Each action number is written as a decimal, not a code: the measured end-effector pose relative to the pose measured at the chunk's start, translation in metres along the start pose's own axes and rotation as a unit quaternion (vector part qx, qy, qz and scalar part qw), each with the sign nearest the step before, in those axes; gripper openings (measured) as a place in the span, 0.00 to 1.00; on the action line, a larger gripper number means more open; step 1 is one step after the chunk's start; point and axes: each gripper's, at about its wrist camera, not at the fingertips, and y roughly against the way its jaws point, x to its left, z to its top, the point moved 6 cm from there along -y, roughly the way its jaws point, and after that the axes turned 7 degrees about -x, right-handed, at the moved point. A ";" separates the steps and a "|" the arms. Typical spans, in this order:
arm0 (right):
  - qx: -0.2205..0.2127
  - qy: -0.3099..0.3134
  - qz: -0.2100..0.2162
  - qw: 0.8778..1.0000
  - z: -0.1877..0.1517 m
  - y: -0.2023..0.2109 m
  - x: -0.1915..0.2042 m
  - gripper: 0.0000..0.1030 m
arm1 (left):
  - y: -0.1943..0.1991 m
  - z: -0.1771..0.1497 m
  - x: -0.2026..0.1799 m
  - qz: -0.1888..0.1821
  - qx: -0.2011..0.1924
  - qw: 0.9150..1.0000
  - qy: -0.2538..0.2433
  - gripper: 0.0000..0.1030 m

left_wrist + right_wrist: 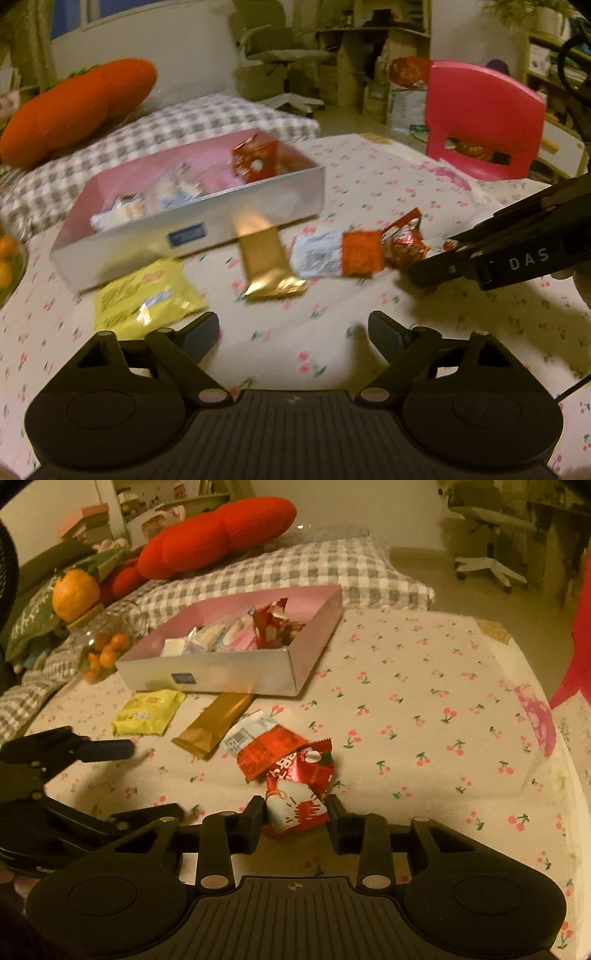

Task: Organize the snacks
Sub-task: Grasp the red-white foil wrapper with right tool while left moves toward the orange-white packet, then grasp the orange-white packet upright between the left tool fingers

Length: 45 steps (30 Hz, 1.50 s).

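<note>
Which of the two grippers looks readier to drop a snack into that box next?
The right hand-held gripper: it is already shut on the crinkled red foil snack packet. The left hand-held gripper is open and empty over the cherry-print tablecloth, short of the silver pink-lined cardboard box.

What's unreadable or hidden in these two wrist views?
- Snack labels: print on the yellow packet and gold bar is motion-blurred in the left wrist view, too small in the right.
- Box contents: near wall hides the lower layer in both views.
- Red snack in the right gripper: its underside is hidden by the fingers.
- Left gripper: open, nothing between its fingers.
</note>
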 end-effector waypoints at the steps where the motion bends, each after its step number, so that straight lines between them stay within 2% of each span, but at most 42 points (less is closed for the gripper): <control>1: -0.002 -0.003 -0.003 1.000 0.001 0.001 -0.002 0.32 | -0.002 0.002 -0.003 -0.004 -0.002 1.000 -0.005 0.79; 5: -0.006 -0.025 -0.013 1.000 0.004 0.006 -0.016 0.32 | -0.014 0.010 -0.015 -0.029 -0.001 0.999 -0.027 0.75; 8: -0.009 -0.033 -0.016 0.999 0.005 0.009 -0.022 0.32 | -0.025 0.014 -0.025 -0.033 0.005 0.998 -0.044 0.72; 14: -0.015 -0.055 -0.018 0.998 0.010 0.014 -0.034 0.32 | -0.045 0.019 -0.035 -0.033 0.014 0.998 -0.050 0.66; 18: -0.016 -0.066 -0.017 0.998 0.011 0.015 -0.038 0.32 | -0.053 0.022 -0.033 -0.027 0.013 0.999 -0.024 0.66; 20: -0.016 -0.066 -0.018 0.998 0.011 0.015 -0.039 0.32 | -0.054 0.024 -0.030 -0.018 0.011 1.000 -0.011 0.55; 25: -0.016 -0.065 -0.021 0.998 0.012 0.013 -0.039 0.32 | -0.052 0.027 -0.026 0.001 0.005 1.000 -0.004 0.38; 30: -0.018 -0.056 -0.028 0.998 0.012 0.013 -0.038 0.32 | -0.048 0.029 -0.022 0.012 0.003 1.000 0.001 0.31; 35: -0.020 -0.052 -0.027 0.998 0.013 0.013 -0.036 0.32 | -0.041 0.035 -0.014 0.014 0.001 1.000 0.027 0.09; 45: -0.027 -0.048 -0.027 0.998 0.017 0.015 -0.032 0.32 | -0.031 0.037 -0.007 0.001 -0.001 0.998 0.063 0.08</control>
